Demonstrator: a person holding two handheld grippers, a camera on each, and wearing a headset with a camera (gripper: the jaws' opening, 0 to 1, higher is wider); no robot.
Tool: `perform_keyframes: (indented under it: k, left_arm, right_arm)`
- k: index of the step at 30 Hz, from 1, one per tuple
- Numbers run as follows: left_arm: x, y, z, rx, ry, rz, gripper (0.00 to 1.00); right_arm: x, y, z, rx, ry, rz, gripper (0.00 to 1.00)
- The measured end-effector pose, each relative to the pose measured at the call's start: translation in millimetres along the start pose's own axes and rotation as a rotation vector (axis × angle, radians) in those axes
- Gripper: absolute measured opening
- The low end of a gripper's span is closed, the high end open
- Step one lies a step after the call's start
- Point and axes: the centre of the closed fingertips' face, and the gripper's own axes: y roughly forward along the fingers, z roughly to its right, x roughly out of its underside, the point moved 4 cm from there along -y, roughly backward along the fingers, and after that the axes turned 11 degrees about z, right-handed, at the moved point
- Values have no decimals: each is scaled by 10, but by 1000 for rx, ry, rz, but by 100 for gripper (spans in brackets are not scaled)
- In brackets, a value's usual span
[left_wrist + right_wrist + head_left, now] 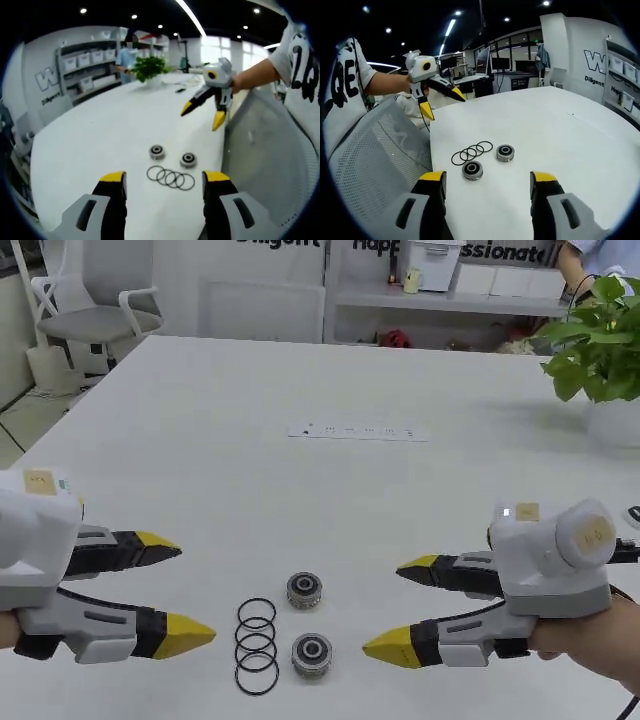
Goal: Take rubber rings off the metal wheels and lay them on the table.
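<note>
Head view: my left gripper (195, 591) and right gripper (382, 605), jaws spread wide, flank four black rubber rings (257, 645) lying beside two round metal wheels (304, 589).

Open-plan office with a white worktable under a dark ceiling.
Large white table (300, 390); flush socket strip (358, 432) toward its far edge; potted plant (598, 340) near the far right corner. Grey office chair (95, 310) beyond the far left corner; grey mesh chair back (375, 165) at the near edge. White shelving (450, 302) with storage bins (85, 62) along a lettered wall (597, 60). Recessed spotlights (457, 13), strip light (190, 17), bright windows (220, 47), desks with monitors (492, 64).
</note>
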Motion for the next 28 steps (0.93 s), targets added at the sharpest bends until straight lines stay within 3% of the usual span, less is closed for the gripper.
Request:
perform_keyframes:
  k: [28]
  left_arm:
    - [41,-109,6,-33,-16,-2,63]
  right_arm:
    - [71,-160,44,41,-5,-1,69]
